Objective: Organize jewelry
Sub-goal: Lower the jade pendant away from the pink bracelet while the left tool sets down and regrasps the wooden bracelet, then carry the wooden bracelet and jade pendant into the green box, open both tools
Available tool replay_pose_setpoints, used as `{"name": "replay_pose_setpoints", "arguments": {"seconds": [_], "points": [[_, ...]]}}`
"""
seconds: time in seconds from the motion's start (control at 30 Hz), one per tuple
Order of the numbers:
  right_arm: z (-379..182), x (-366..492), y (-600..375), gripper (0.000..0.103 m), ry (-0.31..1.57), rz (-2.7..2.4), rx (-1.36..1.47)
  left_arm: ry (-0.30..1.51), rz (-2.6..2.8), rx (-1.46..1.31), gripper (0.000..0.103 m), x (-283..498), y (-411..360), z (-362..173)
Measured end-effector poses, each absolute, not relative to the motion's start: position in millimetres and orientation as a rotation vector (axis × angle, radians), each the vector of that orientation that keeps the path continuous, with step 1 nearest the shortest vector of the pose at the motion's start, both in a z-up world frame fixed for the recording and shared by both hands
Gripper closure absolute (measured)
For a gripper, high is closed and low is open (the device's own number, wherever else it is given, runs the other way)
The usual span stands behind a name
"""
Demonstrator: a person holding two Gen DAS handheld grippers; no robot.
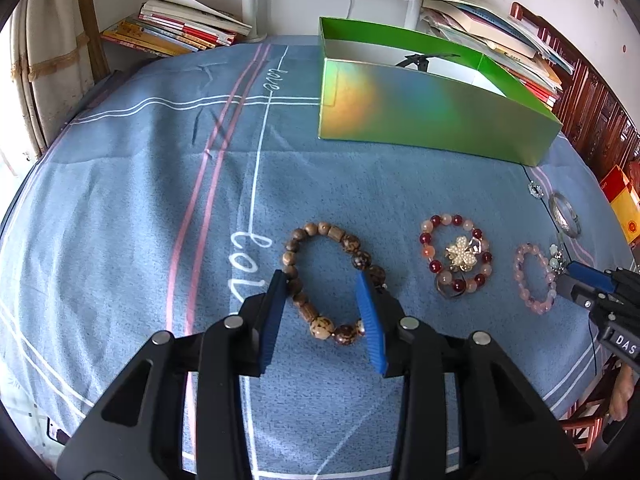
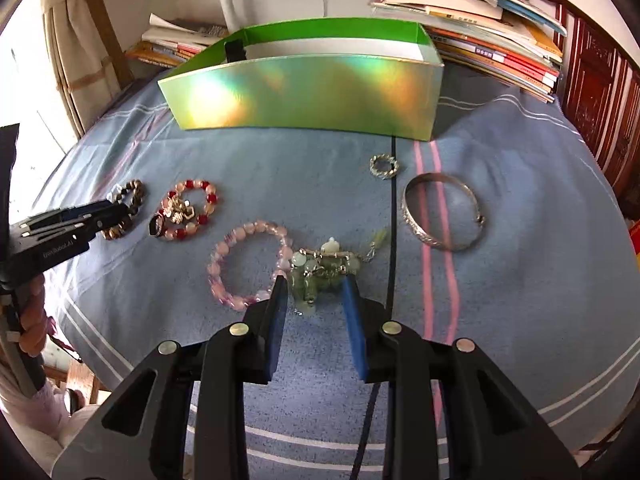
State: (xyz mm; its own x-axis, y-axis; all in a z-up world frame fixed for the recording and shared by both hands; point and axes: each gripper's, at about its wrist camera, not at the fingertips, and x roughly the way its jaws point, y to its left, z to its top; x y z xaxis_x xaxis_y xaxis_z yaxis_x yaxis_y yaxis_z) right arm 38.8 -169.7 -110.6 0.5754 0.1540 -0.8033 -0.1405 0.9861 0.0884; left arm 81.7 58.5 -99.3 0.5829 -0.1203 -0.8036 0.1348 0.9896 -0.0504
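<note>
On the blue-clothed desk (image 1: 160, 200), before the green box (image 1: 420, 108): left gripper (image 1: 324, 284) fingers spread around the wooden bracelet (image 1: 332, 280); right gripper (image 2: 314, 284) fingers parted astride the green bracelet (image 2: 320, 272).

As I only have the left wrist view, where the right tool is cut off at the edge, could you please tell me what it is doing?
Observer: The right tool is open, with a pale green beaded charm bracelet between its fingers.
Operator: Has it gripped it?
Observer: No, the jaws stand wide apart; the beads lie on the blue cloth.
Operator: What is beyond?
Observer: A silver metal bangle lies flat, apart, to the right.
</note>
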Motion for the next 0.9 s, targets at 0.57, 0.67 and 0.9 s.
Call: {"name": "replay_pose_setpoints", "arguments": {"seconds": [0.57,0.67,0.9], "points": [[-75,42,-182,0.095,0.84,0.156,0.032,0.851,-0.158,-0.009,0.095,74,65,-64],[-52,47,-187,0.095,0.782,0.16,0.045,0.798,-0.191,0.005,0.095,70,59,-40],[13,75,-194,0.095,0.63,0.166,0.047,0.664,-0.231,0.046,0.095,87,45,26]]}}
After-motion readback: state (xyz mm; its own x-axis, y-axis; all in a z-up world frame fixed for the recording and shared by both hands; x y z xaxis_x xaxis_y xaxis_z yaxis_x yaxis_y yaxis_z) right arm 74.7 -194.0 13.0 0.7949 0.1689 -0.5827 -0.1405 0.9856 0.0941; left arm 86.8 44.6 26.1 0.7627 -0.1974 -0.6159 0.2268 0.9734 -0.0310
